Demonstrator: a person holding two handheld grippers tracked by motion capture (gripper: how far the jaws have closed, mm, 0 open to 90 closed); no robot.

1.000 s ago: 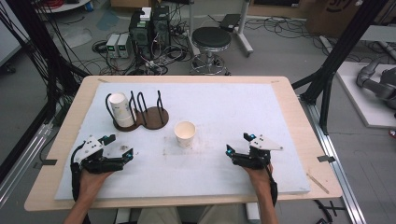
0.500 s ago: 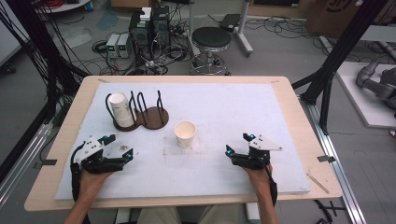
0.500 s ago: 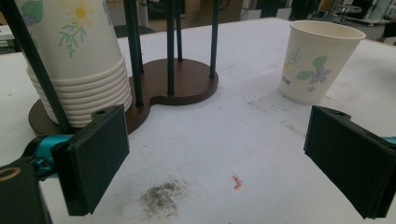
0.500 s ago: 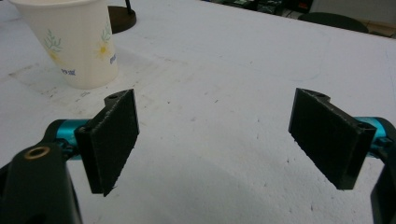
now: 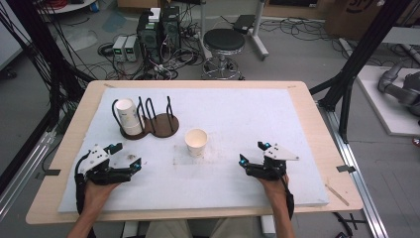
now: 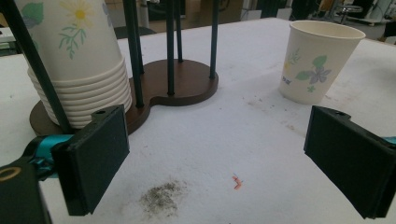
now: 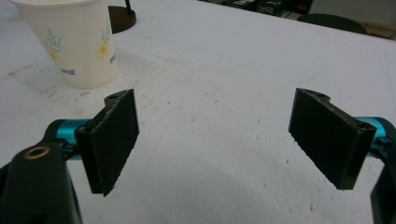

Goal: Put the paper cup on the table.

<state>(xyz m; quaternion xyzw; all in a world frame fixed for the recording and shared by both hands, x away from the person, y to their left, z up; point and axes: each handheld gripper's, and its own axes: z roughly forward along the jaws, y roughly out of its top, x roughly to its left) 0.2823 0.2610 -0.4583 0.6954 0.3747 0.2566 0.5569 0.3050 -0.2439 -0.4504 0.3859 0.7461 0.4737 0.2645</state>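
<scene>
Paper cup (image 5: 196, 142) stands between left claw (image 5: 128, 157) and right claw (image 5: 251, 153), both spread, low over the table.

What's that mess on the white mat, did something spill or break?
Nothing broken. There is a small grey dusty smudge and a tiny red-orange fleck on the mat near the left gripper. The single cup stands upright and the stacked cups sit in their rack.
</scene>
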